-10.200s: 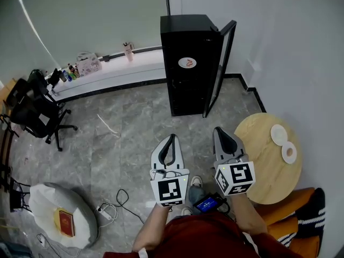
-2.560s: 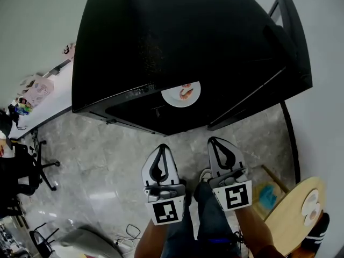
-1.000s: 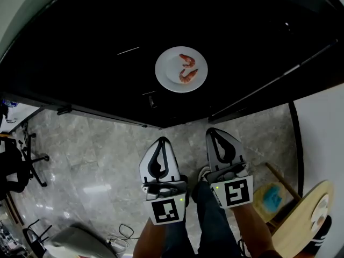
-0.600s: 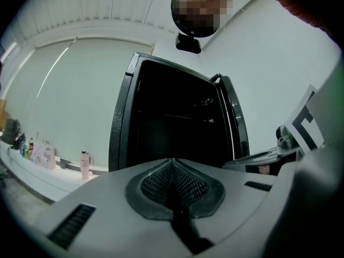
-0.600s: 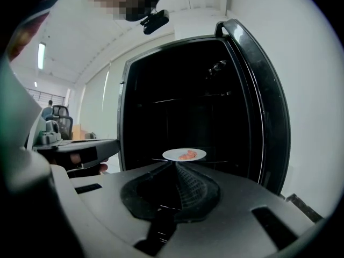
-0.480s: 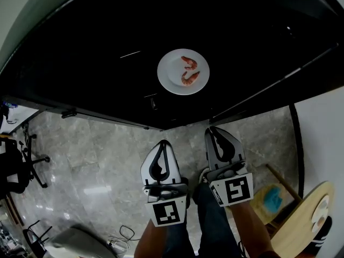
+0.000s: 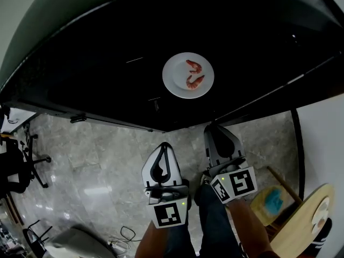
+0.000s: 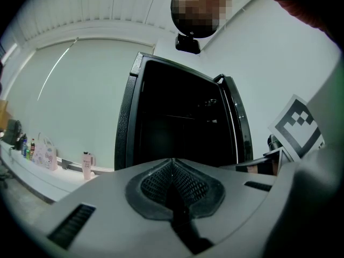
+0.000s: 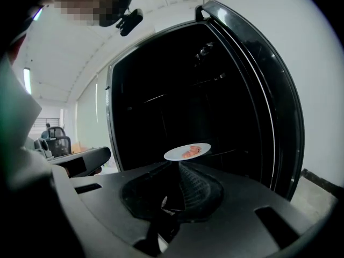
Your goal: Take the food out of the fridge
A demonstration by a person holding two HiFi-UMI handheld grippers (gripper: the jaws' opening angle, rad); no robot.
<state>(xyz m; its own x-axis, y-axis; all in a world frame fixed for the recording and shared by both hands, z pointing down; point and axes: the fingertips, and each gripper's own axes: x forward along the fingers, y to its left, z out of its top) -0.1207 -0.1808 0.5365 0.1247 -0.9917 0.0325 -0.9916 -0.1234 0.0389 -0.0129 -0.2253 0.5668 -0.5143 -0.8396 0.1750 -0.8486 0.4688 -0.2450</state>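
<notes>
A white plate (image 7: 188,75) with two pink shrimps (image 7: 194,74) rests on a shelf inside the open black fridge (image 7: 107,74). In the right gripper view the plate (image 9: 187,151) lies just beyond my right gripper (image 9: 177,166), whose jaws are shut with nothing in them. In the head view my right gripper (image 7: 213,127) reaches the fridge's lower front edge, below and right of the plate. My left gripper (image 7: 164,144) hangs lower and further back, shut and empty. In the left gripper view my left gripper (image 8: 172,162) points at the dark fridge interior (image 8: 177,122).
The fridge door (image 9: 269,90) stands open on the right. A round wooden table (image 7: 303,219) and a blue object (image 7: 272,198) sit at the lower right. An office chair (image 7: 15,165) stands on the grey floor at the left. A counter holds a pink bottle (image 8: 86,165).
I have come from across the room up to the open fridge. In the last second my right gripper edged forward toward the fridge; the left one barely moved.
</notes>
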